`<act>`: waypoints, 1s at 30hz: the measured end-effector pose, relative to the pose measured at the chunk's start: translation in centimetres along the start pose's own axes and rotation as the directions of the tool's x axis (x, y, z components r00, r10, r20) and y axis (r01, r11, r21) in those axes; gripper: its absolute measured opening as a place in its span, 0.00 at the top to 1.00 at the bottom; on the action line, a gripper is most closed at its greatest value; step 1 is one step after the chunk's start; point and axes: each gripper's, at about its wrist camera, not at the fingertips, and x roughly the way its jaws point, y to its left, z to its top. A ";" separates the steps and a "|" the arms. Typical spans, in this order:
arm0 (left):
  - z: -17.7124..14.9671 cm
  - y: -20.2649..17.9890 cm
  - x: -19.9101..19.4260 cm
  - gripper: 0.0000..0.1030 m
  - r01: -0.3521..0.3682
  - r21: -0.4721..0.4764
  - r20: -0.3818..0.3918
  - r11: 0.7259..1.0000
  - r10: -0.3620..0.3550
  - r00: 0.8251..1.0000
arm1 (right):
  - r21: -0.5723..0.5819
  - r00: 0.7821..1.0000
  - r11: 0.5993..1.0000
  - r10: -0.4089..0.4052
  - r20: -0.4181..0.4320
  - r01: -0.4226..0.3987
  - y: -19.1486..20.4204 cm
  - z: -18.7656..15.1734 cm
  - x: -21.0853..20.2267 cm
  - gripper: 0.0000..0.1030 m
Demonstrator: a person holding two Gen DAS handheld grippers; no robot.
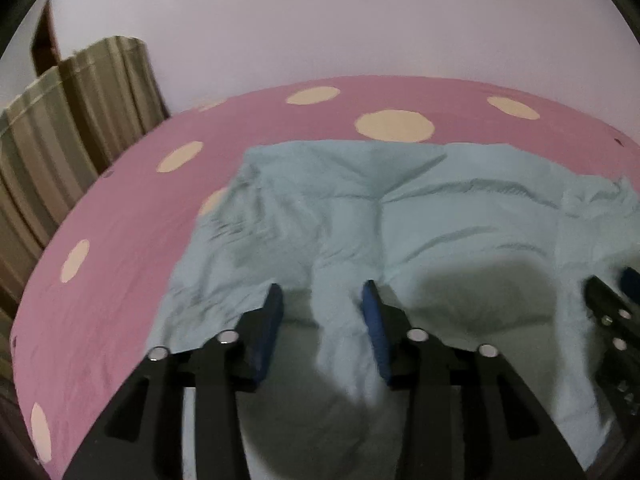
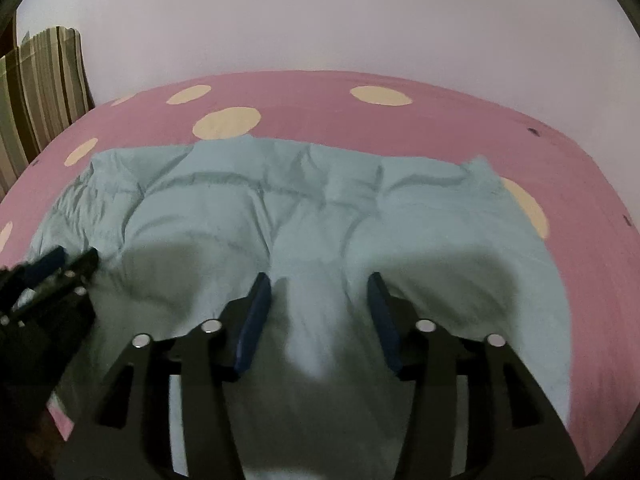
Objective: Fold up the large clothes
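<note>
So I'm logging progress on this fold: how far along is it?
Early. Done: the light blue cloth is spread on the pink spotted bed, wrinkled, with no finished fold visible. In hand: both the left gripper and right gripper are at its near edge, jaws open, a ridge of cloth between each pair, not clamped. Left: grip, fold over, smooth.

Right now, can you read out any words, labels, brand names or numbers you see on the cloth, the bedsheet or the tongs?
None: no readable text in either view.
Light blue garment: plain fabric, no tag or print showing.
Pink bedsheet: only cream dots, no lettering.
Left tongs and right tongs: black frames, blue pads, no markings visible.
Striped curtain: stripes only.
</note>
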 end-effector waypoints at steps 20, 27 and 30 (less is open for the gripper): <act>-4.3 11.2 -1.3 0.20 -0.130 -0.143 -0.113 0.981 0.114 0.987 | 0.166 0.999 0.985 -0.047 -0.011 0.049 -10.3 -4.4 -6.2 0.21; -4.7 11.4 0.4 0.20 0.095 -0.195 -0.140 0.976 -0.123 0.982 | 0.294 0.992 0.955 0.063 -0.112 -0.028 -13.3 -6.8 -3.0 0.20; -5.0 11.0 1.5 0.21 0.127 -0.220 -0.161 0.967 -0.164 0.973 | 0.345 0.986 0.937 0.106 -0.129 -0.055 -13.7 -7.6 -1.9 0.20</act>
